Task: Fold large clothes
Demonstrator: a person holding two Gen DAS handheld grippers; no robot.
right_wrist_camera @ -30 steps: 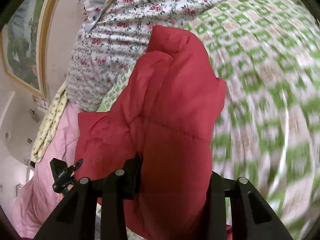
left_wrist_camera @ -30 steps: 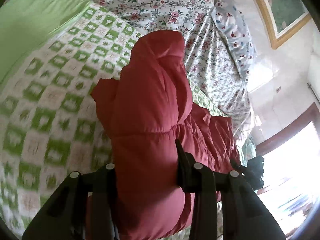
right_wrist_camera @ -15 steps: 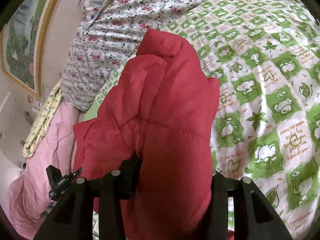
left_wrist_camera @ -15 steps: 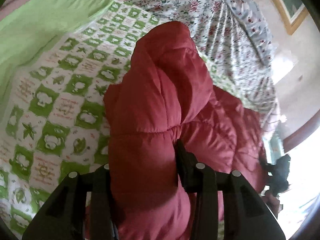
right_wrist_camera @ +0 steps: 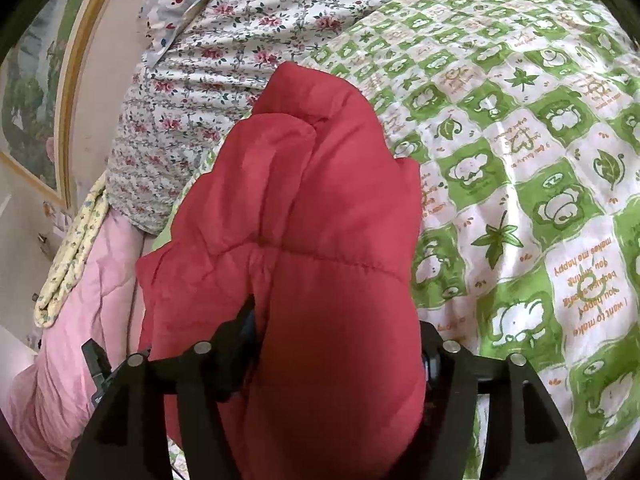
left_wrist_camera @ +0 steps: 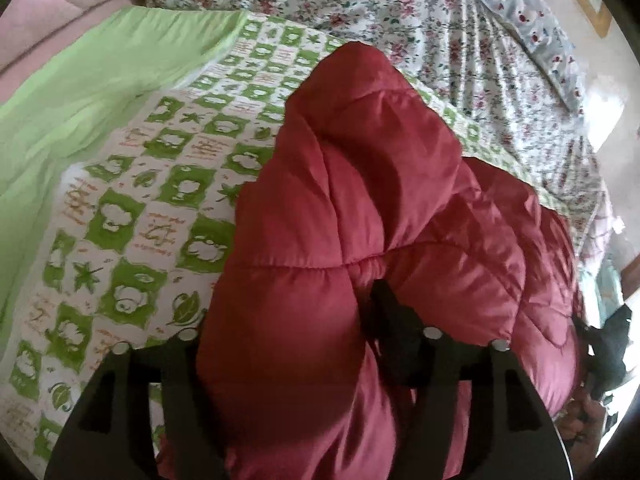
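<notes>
A puffy red quilted jacket lies bunched on the green-and-white patterned quilt. A thick fold of it fills the gap of my left gripper, whose jaws are opening; the right finger still touches the fabric and the left fingertip is hidden behind it. In the right wrist view the same jacket bulges between the opening jaws of my right gripper, with the left finger tucked in a crease. The right gripper also shows at the far right of the left wrist view.
The bed carries a plain green sheet, floral bedding and a spotted pillow toward the wall. A pink quilt and a yellow-trimmed cloth lie at the bed's edge. A framed picture hangs on the wall.
Both grippers sank toward the bed with the jacket and tipped further down. Their jaws spread wider, and the fold between each pair puffed out.
</notes>
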